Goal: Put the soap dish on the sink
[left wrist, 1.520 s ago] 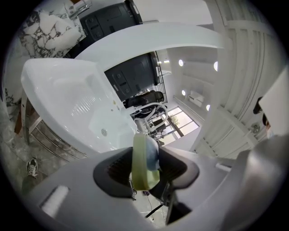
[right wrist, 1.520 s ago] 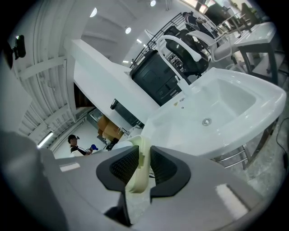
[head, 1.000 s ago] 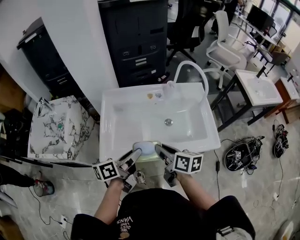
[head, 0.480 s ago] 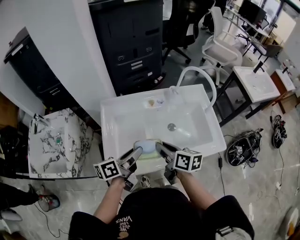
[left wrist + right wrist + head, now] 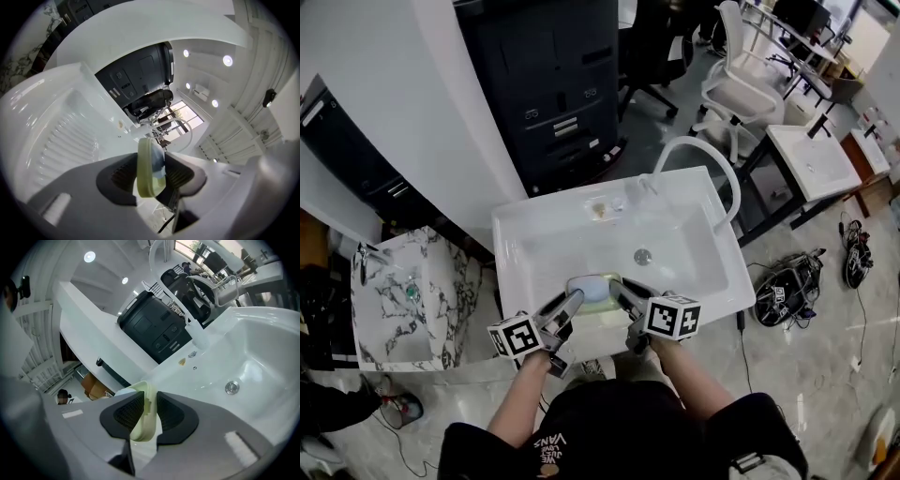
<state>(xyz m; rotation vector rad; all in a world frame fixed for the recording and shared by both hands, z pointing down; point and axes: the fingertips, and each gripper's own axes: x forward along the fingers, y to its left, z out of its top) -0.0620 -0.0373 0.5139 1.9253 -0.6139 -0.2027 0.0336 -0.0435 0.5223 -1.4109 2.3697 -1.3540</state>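
A pale green soap dish (image 5: pixel 592 292) with a light blue soap in it hangs over the front part of the white sink (image 5: pixel 703 281). Both grippers hold it by its rim. My left gripper (image 5: pixel 573 300) is shut on the dish's left edge (image 5: pixel 146 169), and my right gripper (image 5: pixel 615 289) is shut on its right edge (image 5: pixel 143 420). The sink's round drain (image 5: pixel 642 255) lies beyond the dish, and a white hose (image 5: pixel 703 155) arcs over the sink's back right corner.
A dark cabinet (image 5: pixel 548 84) stands behind the sink. A marbled basin (image 5: pixel 398 295) sits to the left, and a second white sink on a frame (image 5: pixel 811 159) to the right. Cables (image 5: pixel 792 286) lie on the floor. White office chairs (image 5: pixel 736 89) stand farther back.
Both grippers have carried the soap dish forward, from over the sink's front rim to over its front part. Both grips are unchanged.
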